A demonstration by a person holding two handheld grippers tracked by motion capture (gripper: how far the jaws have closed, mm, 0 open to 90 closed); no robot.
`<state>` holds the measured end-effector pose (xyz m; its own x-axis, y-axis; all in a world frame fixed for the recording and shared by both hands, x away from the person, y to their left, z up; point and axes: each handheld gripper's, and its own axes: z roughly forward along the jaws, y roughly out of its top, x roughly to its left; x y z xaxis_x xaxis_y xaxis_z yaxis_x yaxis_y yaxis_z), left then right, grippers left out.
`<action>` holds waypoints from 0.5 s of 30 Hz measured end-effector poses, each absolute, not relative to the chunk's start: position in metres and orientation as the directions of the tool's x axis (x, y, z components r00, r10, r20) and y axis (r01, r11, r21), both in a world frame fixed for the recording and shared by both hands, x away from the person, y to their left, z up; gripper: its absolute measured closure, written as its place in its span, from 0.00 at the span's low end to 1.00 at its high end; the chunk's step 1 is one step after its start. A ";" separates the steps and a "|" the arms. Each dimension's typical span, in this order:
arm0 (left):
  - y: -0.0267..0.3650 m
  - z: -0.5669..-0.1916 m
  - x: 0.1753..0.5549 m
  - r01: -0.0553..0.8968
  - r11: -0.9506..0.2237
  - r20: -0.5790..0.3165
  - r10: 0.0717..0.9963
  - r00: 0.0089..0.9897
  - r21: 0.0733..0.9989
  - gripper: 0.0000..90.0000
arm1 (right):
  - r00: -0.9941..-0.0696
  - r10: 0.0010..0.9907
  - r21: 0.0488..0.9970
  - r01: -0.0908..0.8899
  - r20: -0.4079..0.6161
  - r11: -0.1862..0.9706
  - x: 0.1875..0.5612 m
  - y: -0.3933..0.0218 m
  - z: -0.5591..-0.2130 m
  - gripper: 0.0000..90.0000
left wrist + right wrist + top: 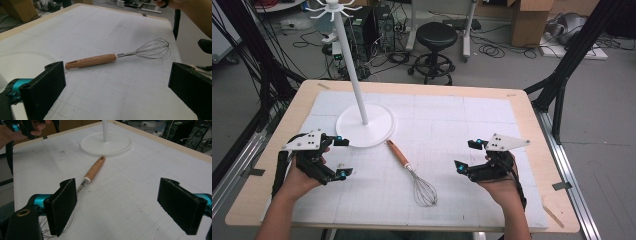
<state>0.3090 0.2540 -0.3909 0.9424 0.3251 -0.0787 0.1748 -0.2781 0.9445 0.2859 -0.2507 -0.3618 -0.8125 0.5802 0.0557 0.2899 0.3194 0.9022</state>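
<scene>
A whisk [404, 162] with a wooden handle and a wire head lies flat on the white mat, near the middle of the table. Its handle end points at the round base of a white hook stand [365, 126]. My left gripper [343, 157] hovers open to the whisk's left, beside the base. My right gripper [467, 156] is open to the whisk's right. In the left gripper view the whisk [91, 60] lies ahead of the wide-apart jaws of the left gripper [117, 87]. In the right gripper view the whisk handle [95, 168] runs from my right gripper's [120, 205] left jaw toward the stand base [106, 143].
The stand's tall pole [352, 65] rises from the base at the table's back left, with hooks at its top. Beyond the table's wooden edge [412, 86] are a black stool [435, 37], a cardboard box [532, 20], computer towers and cables on the floor.
</scene>
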 end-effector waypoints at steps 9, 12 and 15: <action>0.257 -0.389 0.309 0.173 -0.261 -0.079 0.334 0.939 0.950 0.02 | -0.811 0.581 0.901 0.302 0.071 0.311 0.287 -0.252 -0.365 0.17; 0.258 -0.388 0.310 0.170 -0.265 -0.074 0.337 0.939 0.949 0.02 | -0.814 0.577 0.902 0.297 0.067 0.314 0.288 -0.252 -0.365 0.17; 0.259 -0.388 0.309 0.172 -0.260 -0.078 0.337 0.938 0.950 0.02 | -0.814 0.576 0.900 0.302 0.072 0.315 0.288 -0.251 -0.366 0.17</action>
